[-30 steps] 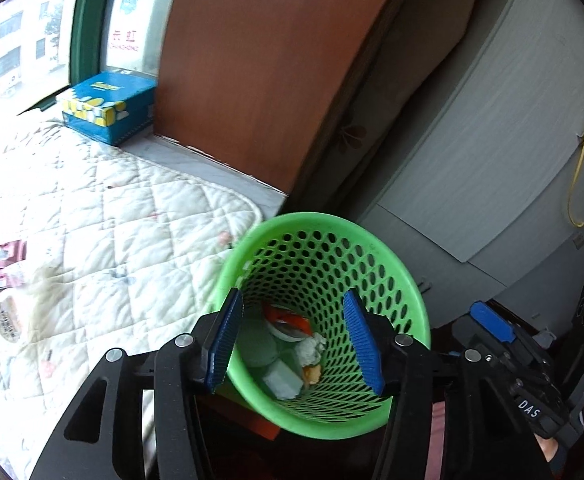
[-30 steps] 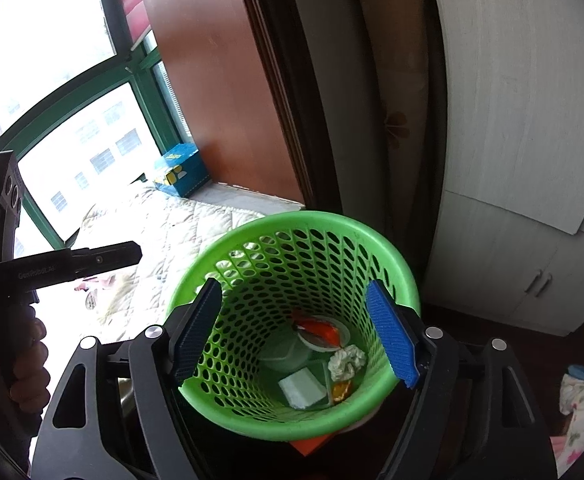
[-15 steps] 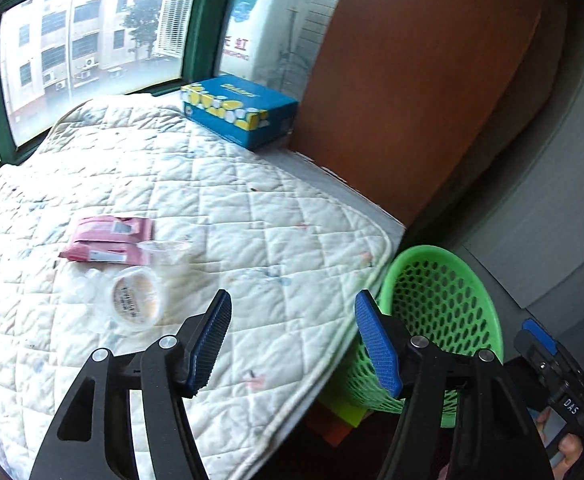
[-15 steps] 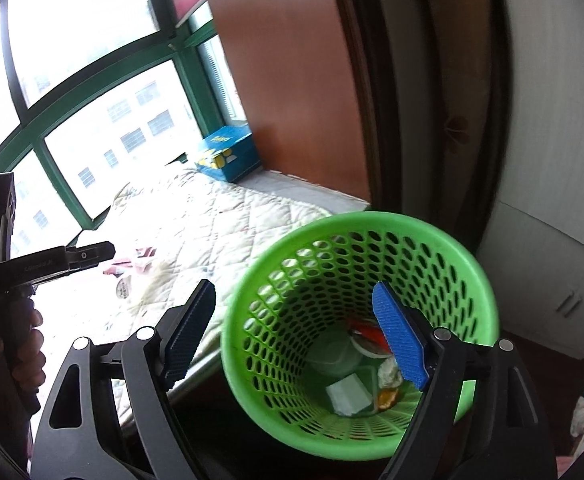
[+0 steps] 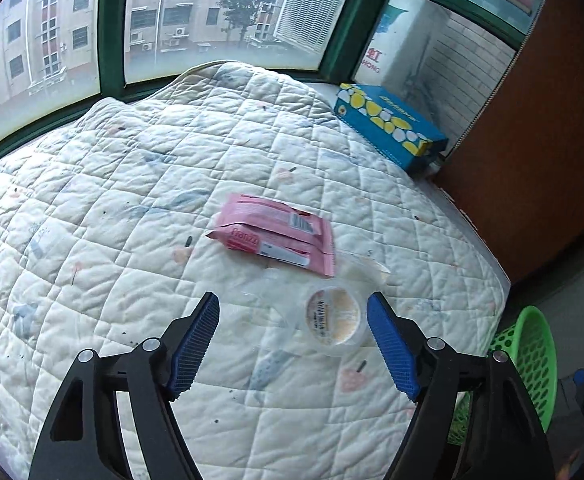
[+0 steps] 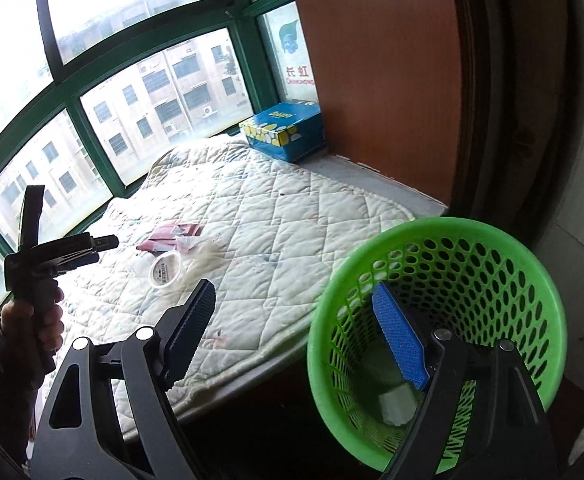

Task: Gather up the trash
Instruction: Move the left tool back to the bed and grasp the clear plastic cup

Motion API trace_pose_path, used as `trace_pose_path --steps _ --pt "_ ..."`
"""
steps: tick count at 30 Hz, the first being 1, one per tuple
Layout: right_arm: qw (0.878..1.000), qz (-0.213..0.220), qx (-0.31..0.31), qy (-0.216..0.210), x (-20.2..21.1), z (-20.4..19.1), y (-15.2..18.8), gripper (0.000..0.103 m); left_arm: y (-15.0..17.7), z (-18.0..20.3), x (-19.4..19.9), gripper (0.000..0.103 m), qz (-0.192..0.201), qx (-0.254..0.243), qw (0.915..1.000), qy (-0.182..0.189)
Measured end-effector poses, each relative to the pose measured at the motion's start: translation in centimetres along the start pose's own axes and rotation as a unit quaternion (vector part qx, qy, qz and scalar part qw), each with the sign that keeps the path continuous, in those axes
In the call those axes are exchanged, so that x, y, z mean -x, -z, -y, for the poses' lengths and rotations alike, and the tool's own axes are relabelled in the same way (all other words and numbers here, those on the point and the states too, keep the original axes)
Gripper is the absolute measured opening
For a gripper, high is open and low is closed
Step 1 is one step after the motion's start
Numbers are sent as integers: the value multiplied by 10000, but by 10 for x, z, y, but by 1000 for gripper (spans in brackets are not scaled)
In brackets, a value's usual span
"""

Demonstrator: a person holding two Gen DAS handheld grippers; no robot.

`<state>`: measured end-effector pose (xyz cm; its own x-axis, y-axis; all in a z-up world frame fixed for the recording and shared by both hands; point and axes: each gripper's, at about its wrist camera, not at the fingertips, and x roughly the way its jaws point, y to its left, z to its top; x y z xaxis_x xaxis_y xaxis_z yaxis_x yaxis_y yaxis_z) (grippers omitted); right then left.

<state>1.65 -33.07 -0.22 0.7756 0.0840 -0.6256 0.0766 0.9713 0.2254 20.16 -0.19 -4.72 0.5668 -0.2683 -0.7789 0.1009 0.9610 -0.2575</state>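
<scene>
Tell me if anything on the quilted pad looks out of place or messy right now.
Yes. A pink snack wrapper lies flat mid-pad on the quilted pad, with a clear cup tipped on its side just beside it. Both are loose litter, not yet in the green basket. The quilt also carries small dark specks.

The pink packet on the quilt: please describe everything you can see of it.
The pink packet is a flat, glossy wrapper, probably plastic film, with white label patches, a barcode and red lettering. It lies flat on the white quilt, unheld. A clear plastic scrap lies at its near corner; whether they touch is unclear.
</scene>
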Motion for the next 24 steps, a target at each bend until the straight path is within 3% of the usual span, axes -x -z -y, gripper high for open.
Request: trace_pose_path --steps 8,18,24 --pt "9993 -234 252 -162 -31 -38 -6 80 3 -31 -39 84 -158 253 9995 118" --pt "9975 -543 374 -258 -66 -65 -7 80 3 -42 -75 84 -290 350 9980 448" --pt "9961 -690 462 -303 -81 -75 -4 80 6 -44 -88 79 -359 441 9963 647"
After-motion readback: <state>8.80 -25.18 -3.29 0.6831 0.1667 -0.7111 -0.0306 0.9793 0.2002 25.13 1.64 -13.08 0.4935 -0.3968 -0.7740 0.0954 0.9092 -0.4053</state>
